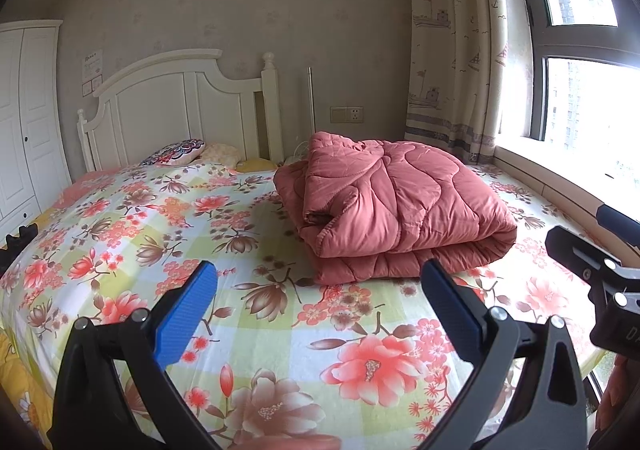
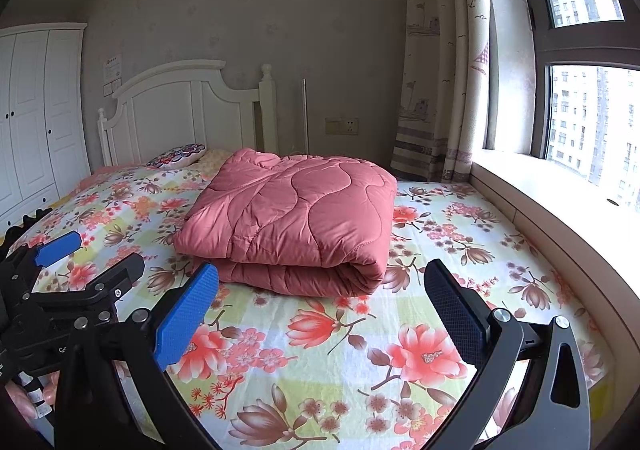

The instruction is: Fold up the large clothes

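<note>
Folding looks finished: I see the pink quilt (image 2: 292, 218) bundled on the bed (image 2: 440, 350), window-side of the headboard (image 1: 176, 106). Left gripper (image 1: 320, 310) and right gripper (image 2: 320, 310) hover spread, empty; next I'd judge withdrawal.

A pink quilted comforter (image 2: 292, 218) lies folded in thick layers on the bed.

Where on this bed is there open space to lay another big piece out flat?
The widest bare stretch of floral sheet runs from the folded pink quilt to the wardrobe-side edge. The near strip between quilt and the left gripper and right gripper, both open, is free. The headboard end is crowded with pillows.
</note>
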Available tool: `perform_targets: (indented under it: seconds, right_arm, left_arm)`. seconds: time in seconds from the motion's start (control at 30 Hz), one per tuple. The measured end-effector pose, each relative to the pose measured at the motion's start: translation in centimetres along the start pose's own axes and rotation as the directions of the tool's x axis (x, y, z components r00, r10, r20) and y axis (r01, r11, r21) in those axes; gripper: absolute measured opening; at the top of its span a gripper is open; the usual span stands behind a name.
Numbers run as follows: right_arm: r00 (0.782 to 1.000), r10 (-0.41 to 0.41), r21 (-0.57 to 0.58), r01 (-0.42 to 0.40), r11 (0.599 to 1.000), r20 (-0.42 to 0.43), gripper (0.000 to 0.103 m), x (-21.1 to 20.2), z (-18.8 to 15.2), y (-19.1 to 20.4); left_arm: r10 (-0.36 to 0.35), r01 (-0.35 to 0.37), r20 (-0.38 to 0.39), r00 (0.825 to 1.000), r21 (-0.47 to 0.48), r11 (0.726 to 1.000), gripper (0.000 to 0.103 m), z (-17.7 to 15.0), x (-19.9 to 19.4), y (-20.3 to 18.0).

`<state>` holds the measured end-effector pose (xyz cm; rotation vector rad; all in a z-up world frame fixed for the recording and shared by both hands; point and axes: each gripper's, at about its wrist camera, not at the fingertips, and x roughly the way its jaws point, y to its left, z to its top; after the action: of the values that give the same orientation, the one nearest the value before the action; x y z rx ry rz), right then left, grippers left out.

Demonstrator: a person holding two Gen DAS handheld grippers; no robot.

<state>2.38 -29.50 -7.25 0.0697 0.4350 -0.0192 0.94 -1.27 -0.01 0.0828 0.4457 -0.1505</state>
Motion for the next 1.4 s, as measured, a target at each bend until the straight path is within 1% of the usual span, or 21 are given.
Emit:
perform_targets:
  seconds: [0.63, 1.3, 1.4]
  right_arm:
    - [1.0, 0.003, 0.0, -0.003, 1.0, -0.002, 0.099, 0.0, 0.0, -0.1]
    - [1.0, 0.0, 0.0, 0.0, 1.0, -0.017, 0.099, 0.3, -0.6, 0.7]
    - [1.0, 0.001, 0.002, -0.001, 1.0, -0.02, 0.099, 0.4, -0.7, 0.7]
  left_arm:
    - [0.0, 0.0, -0.011, 1.0, 0.006, 1.0, 0.101, -0.6, 0.2, 0.3]
    - [0.005, -0.005, -0.014, 1.0, 0.016, 1.0, 0.101, -0.9, 0.3, 0.4]
    - [-0.006, 0.006, -0.01, 1.0, 0.017, 1.0, 0.101, -1.1, 0.4, 0.5]
